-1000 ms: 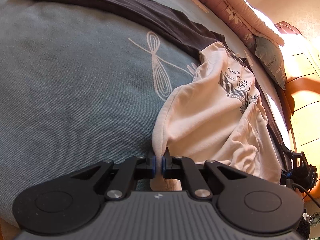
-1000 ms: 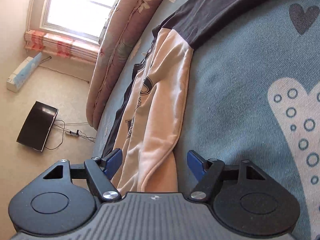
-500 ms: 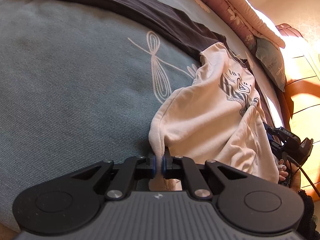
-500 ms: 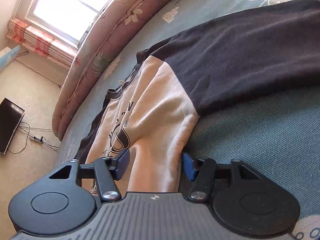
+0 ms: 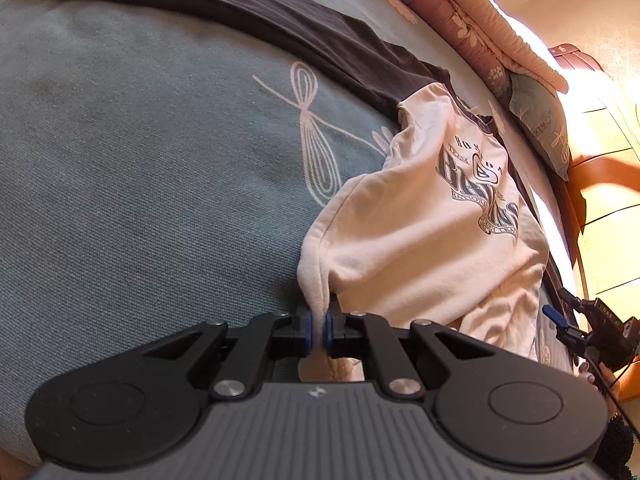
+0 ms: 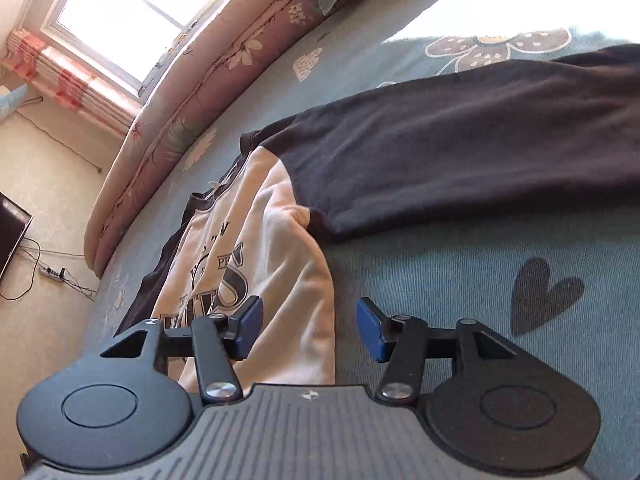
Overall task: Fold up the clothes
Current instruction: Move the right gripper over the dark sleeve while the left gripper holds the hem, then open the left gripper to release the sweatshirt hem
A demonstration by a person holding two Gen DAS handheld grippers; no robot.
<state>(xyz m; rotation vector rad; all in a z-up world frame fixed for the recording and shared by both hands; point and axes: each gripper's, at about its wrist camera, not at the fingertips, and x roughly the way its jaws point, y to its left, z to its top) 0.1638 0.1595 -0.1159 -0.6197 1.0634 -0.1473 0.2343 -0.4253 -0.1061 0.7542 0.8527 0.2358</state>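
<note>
The cream sweatshirt (image 5: 420,240) with dark sleeves is lying rumpled on the teal bedspread (image 5: 140,180). The left gripper (image 5: 316,330) is pinching its hem. The right gripper (image 6: 308,326), narrower than a second ago, is reopening, its pads clear of the cloth between them.

Cream sweatshirt with dark sleeves, spread loosely on the bed

The sweatshirt (image 5: 424,216) lies face up on the blue-grey patterned bed cover, its cream body rumpled and bunched into soft folds rather than flat. A dark grey and black printed crest with lettering sits across the chest, creased through the middle. The collar is trimmed dark. One long dark brown sleeve (image 5: 224,12) stretches out straight from the shoulder across the cover, lying flat. The other sleeve shows only as a dark strip along the far side of the body. The hem corner nearest the edge of the bed is gathered into a narrow pinched ridge, lifted slightly off the cover.
</note>
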